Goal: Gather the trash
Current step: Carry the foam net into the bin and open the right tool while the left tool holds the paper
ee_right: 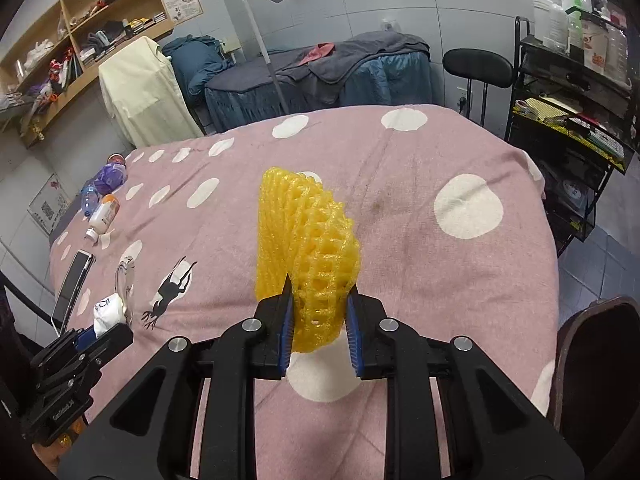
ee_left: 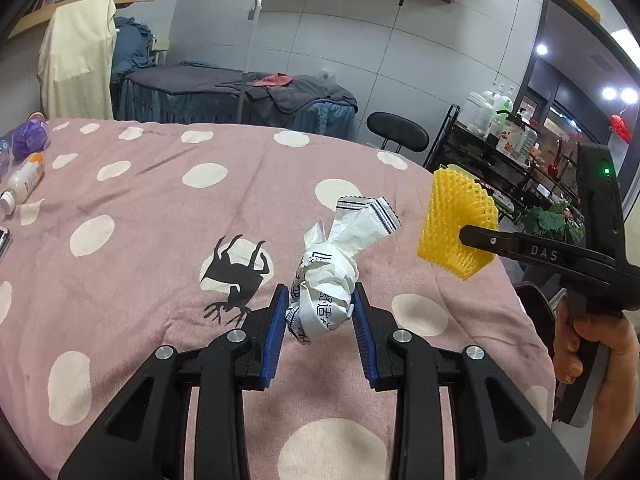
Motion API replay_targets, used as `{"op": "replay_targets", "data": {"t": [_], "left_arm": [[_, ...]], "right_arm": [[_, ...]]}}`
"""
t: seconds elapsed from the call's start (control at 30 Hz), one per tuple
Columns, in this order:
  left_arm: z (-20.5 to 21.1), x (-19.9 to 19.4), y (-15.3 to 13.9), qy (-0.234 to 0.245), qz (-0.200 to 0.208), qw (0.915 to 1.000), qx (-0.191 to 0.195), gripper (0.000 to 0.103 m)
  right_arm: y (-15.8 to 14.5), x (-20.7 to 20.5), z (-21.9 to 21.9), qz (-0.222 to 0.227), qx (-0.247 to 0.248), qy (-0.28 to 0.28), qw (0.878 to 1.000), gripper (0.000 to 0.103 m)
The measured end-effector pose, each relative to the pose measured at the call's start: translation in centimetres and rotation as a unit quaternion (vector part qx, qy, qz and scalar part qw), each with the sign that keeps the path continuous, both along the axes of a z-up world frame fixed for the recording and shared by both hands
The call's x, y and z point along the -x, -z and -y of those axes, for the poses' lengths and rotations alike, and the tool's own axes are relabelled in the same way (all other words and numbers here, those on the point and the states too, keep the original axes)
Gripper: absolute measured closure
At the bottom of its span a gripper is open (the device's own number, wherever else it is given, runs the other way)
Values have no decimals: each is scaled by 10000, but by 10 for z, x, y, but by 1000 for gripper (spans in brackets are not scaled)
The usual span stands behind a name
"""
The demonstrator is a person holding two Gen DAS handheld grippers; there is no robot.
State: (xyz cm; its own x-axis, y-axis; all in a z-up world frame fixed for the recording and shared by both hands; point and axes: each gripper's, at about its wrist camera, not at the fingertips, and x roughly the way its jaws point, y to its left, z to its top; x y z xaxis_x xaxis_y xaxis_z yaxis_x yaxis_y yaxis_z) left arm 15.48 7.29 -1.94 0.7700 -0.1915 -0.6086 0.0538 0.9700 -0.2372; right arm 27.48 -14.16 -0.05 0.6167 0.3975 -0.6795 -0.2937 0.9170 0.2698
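My left gripper [ee_left: 320, 294] is shut on a crumpled white printed wrapper [ee_left: 326, 300], held just above the pink dotted blanket [ee_left: 152, 216]; its twisted end sticks out forward. To the right, my right gripper [ee_left: 466, 236] is shut on a yellow foam fruit net [ee_left: 450, 216], lifted off the blanket. In the right wrist view the yellow net [ee_right: 316, 236] stands folded between the blue pads [ee_right: 285, 332] of the right gripper [ee_right: 320, 298]. At the lower left of that view, the left gripper [ee_right: 94, 334] shows with the white wrapper [ee_right: 109, 310].
At the blanket's left edge lie a white and orange bottle [ee_right: 103, 216], a purple packet [ee_right: 112, 174], a phone [ee_right: 74, 286] and a clear plastic piece [ee_right: 125, 276]. A black wire rack [ee_right: 572, 128] and a black stool [ee_right: 478, 62] stand to the right. A dark brown object [ee_right: 596, 364] sits at the lower right.
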Motion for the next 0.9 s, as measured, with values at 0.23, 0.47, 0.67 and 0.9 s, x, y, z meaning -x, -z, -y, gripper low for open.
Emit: {"op": "replay_targets", "data": {"t": [0.23,0.47,0.67,0.9], "left_arm": [[14,14,-3,149,150,9998,0,71],[32,23,-4,287,229,9993,42,71],[51,27,-7,488,304,9983,80,71],[78,32,-13,789,427,9959,85,71]], "right_arm": [[-7,40,24,251,-62,157,9995,80],[-8,67,53,353,-207,395,9984,80],[-5,87,78,405,-325,676,9964,80],[2,105,116,382,-507,1104,9919,80]]}}
